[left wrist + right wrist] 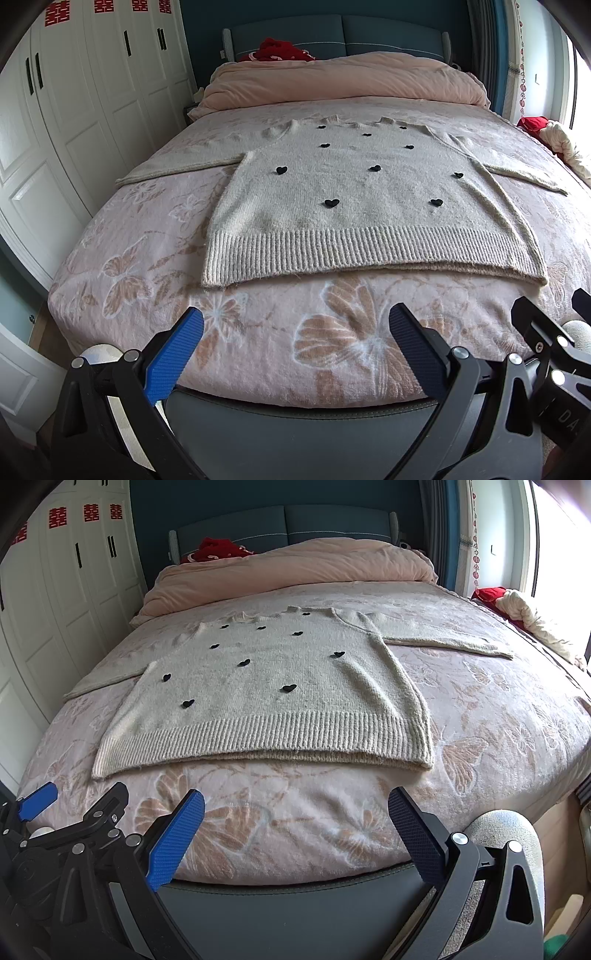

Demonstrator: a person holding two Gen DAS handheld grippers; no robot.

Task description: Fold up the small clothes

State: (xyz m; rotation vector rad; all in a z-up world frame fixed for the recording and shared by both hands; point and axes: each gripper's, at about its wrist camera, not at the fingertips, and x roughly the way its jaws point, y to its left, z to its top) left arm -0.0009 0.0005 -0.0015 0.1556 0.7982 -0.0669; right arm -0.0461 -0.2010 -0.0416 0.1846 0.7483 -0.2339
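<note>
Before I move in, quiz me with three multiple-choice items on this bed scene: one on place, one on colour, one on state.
1. Where does the sweater lie?
A. flat on the butterfly blanket
B. on the rolled duvet
C. on the floor

2. What colour are its heart decorations?
A. red
B. black
C. blue

3. How are the sleeves?
A. folded across the chest
B. tucked underneath
C. spread out to both sides

Answers:
1 A, its ribbed hem rests on the blanket, nearer than the pink duvet.
2 B, the hearts are dark against the cream knit.
3 C, each sleeve extends sideways; both hand-held grippers, left and right, hang open short of it.
</note>
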